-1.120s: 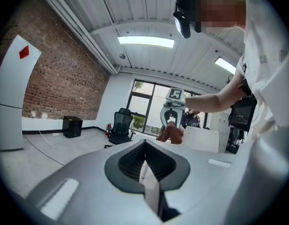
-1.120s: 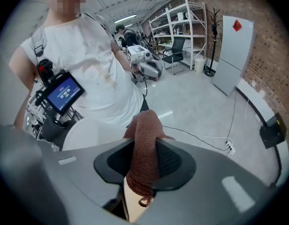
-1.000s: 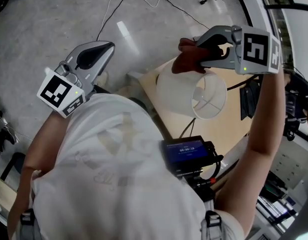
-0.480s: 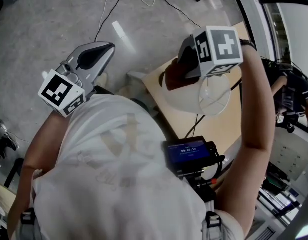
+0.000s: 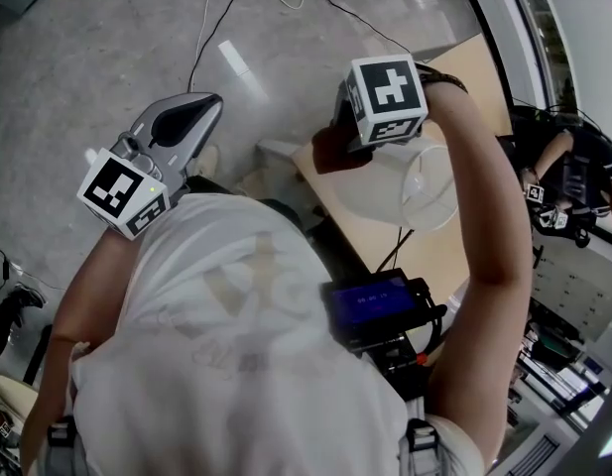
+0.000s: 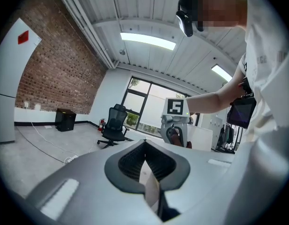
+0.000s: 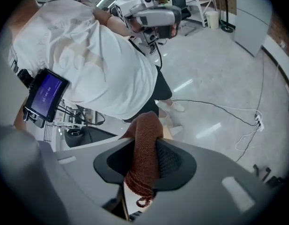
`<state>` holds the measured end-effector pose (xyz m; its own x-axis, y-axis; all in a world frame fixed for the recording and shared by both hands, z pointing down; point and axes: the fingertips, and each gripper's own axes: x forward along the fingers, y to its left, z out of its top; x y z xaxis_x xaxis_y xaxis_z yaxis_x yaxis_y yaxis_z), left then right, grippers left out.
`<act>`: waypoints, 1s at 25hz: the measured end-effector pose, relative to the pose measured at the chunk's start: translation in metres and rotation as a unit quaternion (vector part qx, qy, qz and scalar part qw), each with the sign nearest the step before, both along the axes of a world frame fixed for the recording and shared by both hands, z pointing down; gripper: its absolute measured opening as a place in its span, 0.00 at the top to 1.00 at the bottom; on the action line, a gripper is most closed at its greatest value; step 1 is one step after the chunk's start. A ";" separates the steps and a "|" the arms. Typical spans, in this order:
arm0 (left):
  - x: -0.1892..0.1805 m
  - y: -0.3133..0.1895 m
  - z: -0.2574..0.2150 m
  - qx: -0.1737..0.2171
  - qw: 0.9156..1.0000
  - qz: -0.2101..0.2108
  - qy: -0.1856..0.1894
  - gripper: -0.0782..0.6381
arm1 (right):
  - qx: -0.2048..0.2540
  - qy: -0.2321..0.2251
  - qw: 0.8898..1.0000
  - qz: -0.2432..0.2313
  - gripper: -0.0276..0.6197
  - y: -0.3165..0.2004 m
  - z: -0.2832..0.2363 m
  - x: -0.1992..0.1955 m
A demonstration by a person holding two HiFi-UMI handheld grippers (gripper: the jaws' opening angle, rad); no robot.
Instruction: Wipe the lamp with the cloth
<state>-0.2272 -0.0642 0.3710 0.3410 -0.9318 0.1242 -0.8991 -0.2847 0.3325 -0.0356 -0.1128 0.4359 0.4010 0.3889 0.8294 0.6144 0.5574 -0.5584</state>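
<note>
A white lampshade (image 5: pixel 410 188) stands on the light wooden table (image 5: pixel 439 251), its open top rim facing up. My right gripper (image 5: pixel 347 132) points steeply down at the shade's upper left side, shut on a brown cloth (image 5: pixel 328 153) that rests against the shade. In the right gripper view the cloth (image 7: pixel 144 156) runs folded between the jaws and sticks out past the tips. My left gripper (image 5: pixel 208 104) hovers off to the left over the floor, away from the lamp, jaws together and holding nothing (image 6: pixel 144 146). It looks across at the right gripper (image 6: pixel 176 125).
A small screen (image 5: pixel 370 303) hangs on the person's chest near the table's front edge. Cables (image 5: pixel 214 18) run over the grey floor. Another person (image 5: pixel 573 167) is at the far right. An office chair (image 6: pixel 114 125) stands across the room.
The right gripper has come down and tipped over, carrying the cloth from the shade's top to its left side. The left gripper shifted only slightly.
</note>
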 end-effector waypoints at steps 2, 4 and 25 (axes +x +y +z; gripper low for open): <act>-0.004 -0.007 0.001 -0.003 1.000 0.012 0.002 0.89 | 0.004 -0.027 0.999 0.022 0.75 -0.009 -0.016 -0.003; -0.001 -0.016 0.003 -0.003 1.000 0.030 0.003 0.89 | 0.014 -0.058 0.997 0.044 0.75 -0.021 -0.032 -0.002; 0.075 -0.052 0.001 0.028 0.986 0.166 0.002 0.89 | 0.148 -0.404 0.873 0.230 0.74 -0.044 -0.182 0.034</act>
